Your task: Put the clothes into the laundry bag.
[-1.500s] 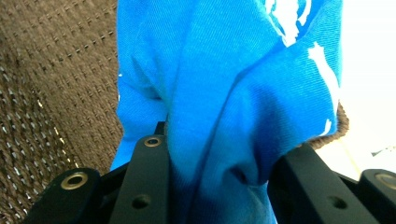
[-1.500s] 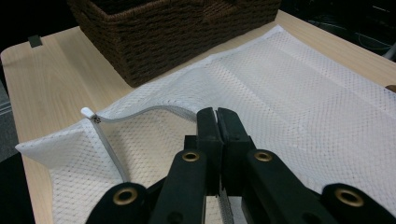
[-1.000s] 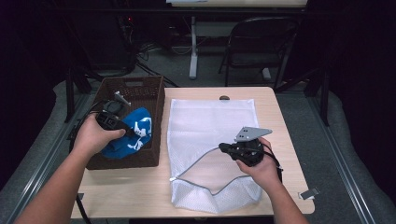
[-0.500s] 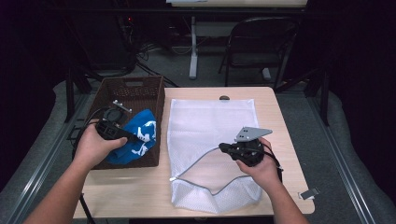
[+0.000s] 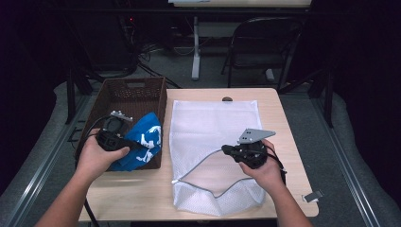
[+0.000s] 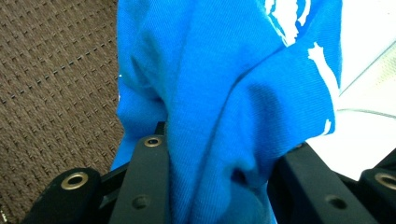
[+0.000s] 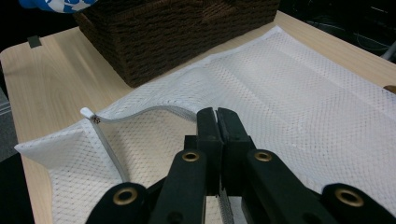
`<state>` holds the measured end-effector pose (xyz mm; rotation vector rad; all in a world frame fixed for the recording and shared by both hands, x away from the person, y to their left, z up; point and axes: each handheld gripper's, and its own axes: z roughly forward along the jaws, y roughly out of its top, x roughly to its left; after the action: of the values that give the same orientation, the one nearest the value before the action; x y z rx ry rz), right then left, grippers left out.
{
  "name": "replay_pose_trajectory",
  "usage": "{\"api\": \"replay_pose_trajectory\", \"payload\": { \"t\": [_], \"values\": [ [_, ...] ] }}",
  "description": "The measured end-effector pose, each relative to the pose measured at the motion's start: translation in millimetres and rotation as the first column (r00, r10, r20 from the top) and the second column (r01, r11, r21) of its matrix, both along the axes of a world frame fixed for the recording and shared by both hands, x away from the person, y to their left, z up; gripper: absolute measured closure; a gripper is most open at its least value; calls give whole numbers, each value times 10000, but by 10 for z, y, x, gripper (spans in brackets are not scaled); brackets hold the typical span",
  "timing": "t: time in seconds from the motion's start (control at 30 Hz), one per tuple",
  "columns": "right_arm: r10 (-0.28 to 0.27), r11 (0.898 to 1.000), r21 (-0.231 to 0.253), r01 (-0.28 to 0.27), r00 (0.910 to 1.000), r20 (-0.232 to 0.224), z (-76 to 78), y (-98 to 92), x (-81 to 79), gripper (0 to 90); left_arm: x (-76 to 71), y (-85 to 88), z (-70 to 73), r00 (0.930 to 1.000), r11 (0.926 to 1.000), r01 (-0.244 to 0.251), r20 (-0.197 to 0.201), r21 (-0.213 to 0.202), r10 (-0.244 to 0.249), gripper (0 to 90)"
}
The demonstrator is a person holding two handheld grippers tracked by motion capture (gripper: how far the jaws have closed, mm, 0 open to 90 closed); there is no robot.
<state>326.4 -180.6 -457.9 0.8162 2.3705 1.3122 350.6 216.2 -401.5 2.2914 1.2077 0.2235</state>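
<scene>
A blue shirt with white print (image 5: 144,142) (image 6: 224,93) hangs bunched between the jaws of my left gripper (image 5: 135,144) (image 6: 224,147), which is shut on it. The shirt lies over the right wall of the brown woven basket (image 5: 127,92) (image 7: 187,28). A white mesh laundry bag (image 5: 213,123) (image 7: 303,93) lies flat on the table to the right of the basket, its zippered mouth (image 5: 198,165) toward the near edge. My right gripper (image 5: 225,150) (image 7: 217,114) is shut on the bag's upper zipper edge and holds that lip raised, so the mouth gapes.
The wooden table (image 5: 279,123) ends close behind the bag, where a small dark knob (image 5: 227,99) sits. A small clip (image 5: 313,195) lies at the near right corner. Beyond the table are a folding chair (image 5: 265,47) and floor cables.
My left hand has carried the blue shirt to the right and slightly nearer, from over the basket to its right wall. The right gripper and the bag's lip have stayed put.
</scene>
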Motion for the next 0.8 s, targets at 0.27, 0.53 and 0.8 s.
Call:
{"api": "replay_pose_trajectory", "payload": {
  "t": [0.27, 0.53, 0.8],
  "values": [
    [2, 10000, 5, -2, 10000, -39, -5, 0, 0, 888, -64, -12, -29, 9999, 9995, 94, 140, -296, -90, 694],
    [-1, 10000, 10, 1, 10000, -53, -8, 0, -1, 888, -120, -2, -72, 9997, 9993, 140, 197, -347, -133, 694],
    [-10, 10000, 9, 10, 10000, -46, -10, 0, -1, 888, -219, 21, -136, 9996, 9983, 131, 264, -566, -116, 694]
  ]
}}
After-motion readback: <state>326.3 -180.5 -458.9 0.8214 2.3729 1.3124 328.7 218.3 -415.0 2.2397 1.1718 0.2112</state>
